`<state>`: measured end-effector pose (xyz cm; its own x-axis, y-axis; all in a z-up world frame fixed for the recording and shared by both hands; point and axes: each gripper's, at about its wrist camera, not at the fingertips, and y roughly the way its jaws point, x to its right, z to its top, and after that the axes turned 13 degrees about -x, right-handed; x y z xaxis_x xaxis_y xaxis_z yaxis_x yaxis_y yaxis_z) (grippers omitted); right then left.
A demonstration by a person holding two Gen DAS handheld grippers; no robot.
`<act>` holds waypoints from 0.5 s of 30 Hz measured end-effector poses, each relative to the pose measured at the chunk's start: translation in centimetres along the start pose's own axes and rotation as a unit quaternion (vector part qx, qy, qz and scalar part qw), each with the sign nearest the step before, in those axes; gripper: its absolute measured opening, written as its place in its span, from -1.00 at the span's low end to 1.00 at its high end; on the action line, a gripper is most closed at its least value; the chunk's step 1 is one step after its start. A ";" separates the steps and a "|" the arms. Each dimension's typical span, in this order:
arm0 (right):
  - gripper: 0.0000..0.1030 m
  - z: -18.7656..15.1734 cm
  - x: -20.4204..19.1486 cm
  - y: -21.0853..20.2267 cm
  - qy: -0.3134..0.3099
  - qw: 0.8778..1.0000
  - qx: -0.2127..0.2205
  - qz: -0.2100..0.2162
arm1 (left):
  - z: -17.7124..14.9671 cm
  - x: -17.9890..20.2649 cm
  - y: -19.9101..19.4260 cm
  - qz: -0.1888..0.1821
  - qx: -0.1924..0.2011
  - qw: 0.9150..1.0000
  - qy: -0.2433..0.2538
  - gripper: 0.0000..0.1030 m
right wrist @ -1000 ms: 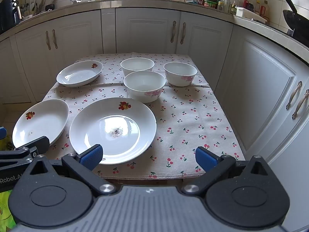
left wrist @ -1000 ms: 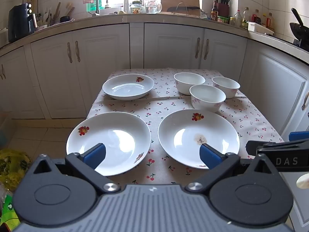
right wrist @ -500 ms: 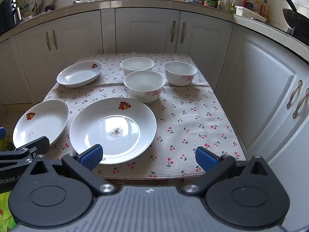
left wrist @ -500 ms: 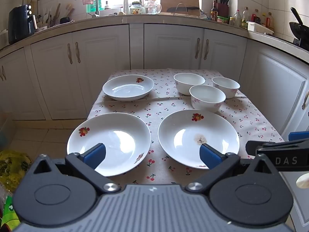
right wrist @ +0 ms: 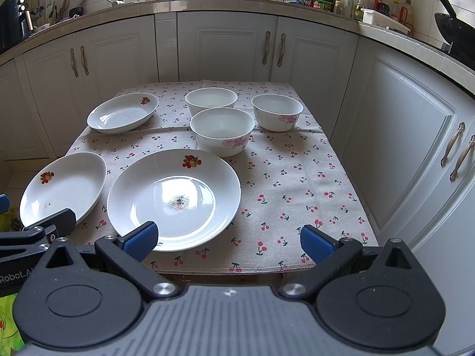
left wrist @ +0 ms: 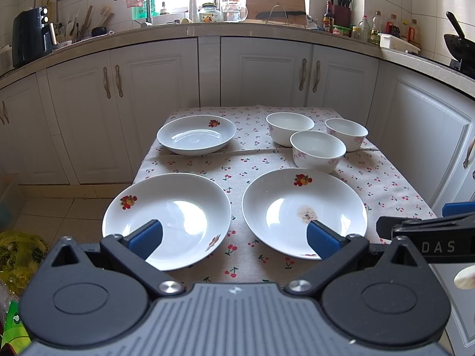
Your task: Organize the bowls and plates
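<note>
White porcelain is all separate in my left wrist view: three plates, near-left plate, near-right plate, far plate, and three bowls on the cherry-print tabletop. My left gripper has its fingers spread, holding nothing.

From the right wrist view, my right gripper is also spread and empty, before the tabletop edge. I judge that nothing is stacked yet; all is left.
</note>
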<state>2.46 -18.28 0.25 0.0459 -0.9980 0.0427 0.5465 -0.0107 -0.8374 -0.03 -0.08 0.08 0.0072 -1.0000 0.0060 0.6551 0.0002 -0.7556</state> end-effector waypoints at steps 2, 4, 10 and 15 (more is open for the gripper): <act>1.00 0.0 0.0 0.0 0.000 1.000 0.000 0.001 | 0.0 0.0 0.0 0.000 0.001 1.000 0.000 0.99; 1.00 0.0 0.0 0.0 0.000 1.000 0.000 0.000 | -0.1 0.1 -0.2 -0.001 0.002 1.000 0.001 0.99; 1.00 0.0 -0.1 0.0 0.000 1.000 0.001 -0.001 | -0.1 0.2 -0.3 0.000 0.002 1.000 0.001 0.99; 1.00 0.0 -0.1 0.0 0.000 1.000 0.000 -0.001 | -0.1 0.2 -0.4 0.000 0.002 1.000 0.002 0.99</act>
<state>2.43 -18.18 0.24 0.0460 -0.9980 0.0441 0.5473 -0.0117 -0.8369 -0.32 -0.27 0.30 0.0044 -1.0000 0.0045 0.6584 -0.0004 -0.7527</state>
